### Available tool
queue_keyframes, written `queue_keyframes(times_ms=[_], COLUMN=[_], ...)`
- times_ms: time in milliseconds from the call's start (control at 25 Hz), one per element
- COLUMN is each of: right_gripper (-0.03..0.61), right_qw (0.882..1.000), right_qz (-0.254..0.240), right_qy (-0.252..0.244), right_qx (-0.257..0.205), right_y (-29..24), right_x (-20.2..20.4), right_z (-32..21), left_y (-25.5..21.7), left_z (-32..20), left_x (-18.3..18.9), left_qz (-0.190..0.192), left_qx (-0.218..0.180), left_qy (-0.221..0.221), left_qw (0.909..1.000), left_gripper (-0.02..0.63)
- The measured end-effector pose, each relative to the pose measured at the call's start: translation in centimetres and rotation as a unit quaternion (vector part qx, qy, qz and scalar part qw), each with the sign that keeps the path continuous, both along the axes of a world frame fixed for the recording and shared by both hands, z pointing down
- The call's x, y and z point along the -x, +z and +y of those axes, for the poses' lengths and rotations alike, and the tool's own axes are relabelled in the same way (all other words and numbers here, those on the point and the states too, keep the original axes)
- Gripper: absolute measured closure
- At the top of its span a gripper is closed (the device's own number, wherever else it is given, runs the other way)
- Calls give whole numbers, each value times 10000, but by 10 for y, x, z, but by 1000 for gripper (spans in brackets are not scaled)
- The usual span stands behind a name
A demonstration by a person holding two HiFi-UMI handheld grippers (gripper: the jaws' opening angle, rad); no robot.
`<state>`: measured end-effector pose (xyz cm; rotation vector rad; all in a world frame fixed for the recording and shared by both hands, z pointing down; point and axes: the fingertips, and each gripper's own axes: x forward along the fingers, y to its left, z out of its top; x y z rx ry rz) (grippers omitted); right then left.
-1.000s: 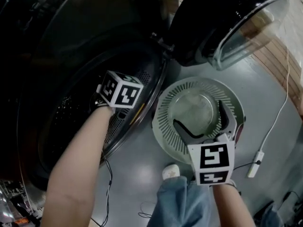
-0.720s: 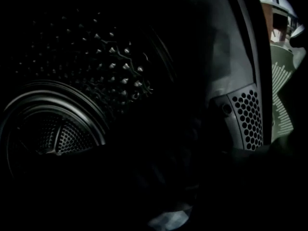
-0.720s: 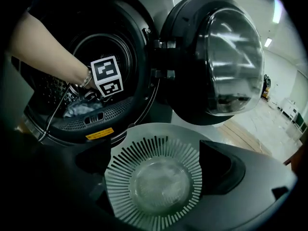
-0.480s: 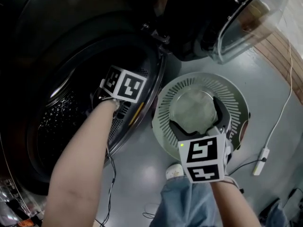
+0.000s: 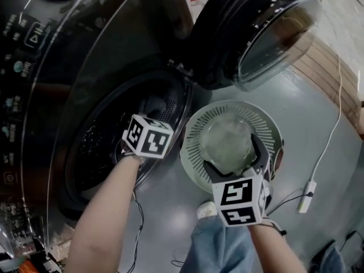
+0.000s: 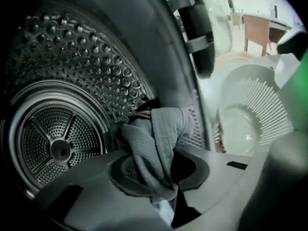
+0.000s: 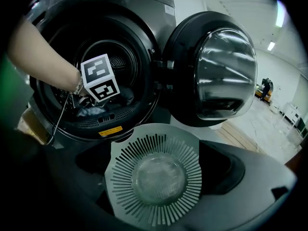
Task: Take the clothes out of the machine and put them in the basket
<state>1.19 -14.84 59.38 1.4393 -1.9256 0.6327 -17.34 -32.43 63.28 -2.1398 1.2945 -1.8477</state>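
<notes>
Here, nearest to the person, the right tongs (image 5: 233,159) hang at the lower centre of the head view. Their jaws are wide apart and hold nothing; below them is only the basket (image 5: 196,131). This white slatted basket stands on the floor (image 5: 165,203), just beside the front of the machine (image 5: 85,56), and it looks empty. If the right tongs go lower, they can push the light basket away from the opening, and the cloth would then land on the floor.

A little farther, at the left centre, the left tongs (image 6: 159,179) reach into the mouth of the machine. Their jaws have just been closing, and now they stand narrow and pinch a fold of the grey cloth (image 6: 156,134). The grip takes only one bunched fold, and the rest of the cloth trails back toward the drum (image 6: 57,143). I think this is the main risk: during the pull, the loose part may drag on the lip of the opening, and the fold may slip from the pads. A thin cable (image 5: 138,220) hangs under the left arm, near the lower rim of the opening, and it may catch there.

Farther inside, the right gripper view shows dark fabric (image 7: 118,96) at the bottom of the mouth. I cannot tell if it is a separate piece; if it is tangled with the grey cloth, both may come out together. At the upper right, the door (image 5: 273,33) stands open beyond the basket, so a high swing could hit it.
</notes>
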Motion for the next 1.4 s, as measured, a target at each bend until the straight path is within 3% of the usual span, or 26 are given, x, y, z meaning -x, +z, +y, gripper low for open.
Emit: queue_keyframes(times_ms=[320, 560, 840, 1080, 1240, 1400], right_gripper=[14, 14, 20, 31, 40, 54], right_qw=[9998, 9977, 9902, 9904, 9888, 9864], right_qz=[-182, -379, -851, -677, -782, -587], right_qy=[46, 519, 1107, 1189, 1271, 1519], right_qx=[111, 192, 58, 197, 35, 235], right_y=[-28, -41, -57, -59, -63, -54], right_x=[-10, -42, -82, -112, -123, -150], right_z=[31, 49, 55, 68, 79, 100], left_y=[-24, -46, -76, -93, -105, -118], left_z=[70, 116, 162, 182, 207, 227], left_x=[-22, -63, -122, -161, -204, -244], left_qz=[509, 1234, 2110, 2789, 3087, 3284], left_qx=[310, 686, 1063, 1303, 1512, 1676], left_qy=[-82, -186, 95, -46, 467, 930], left_qw=[9982, 9898, 9716, 9514, 9379, 9249], left_gripper=[531, 531, 531, 531, 531, 531])
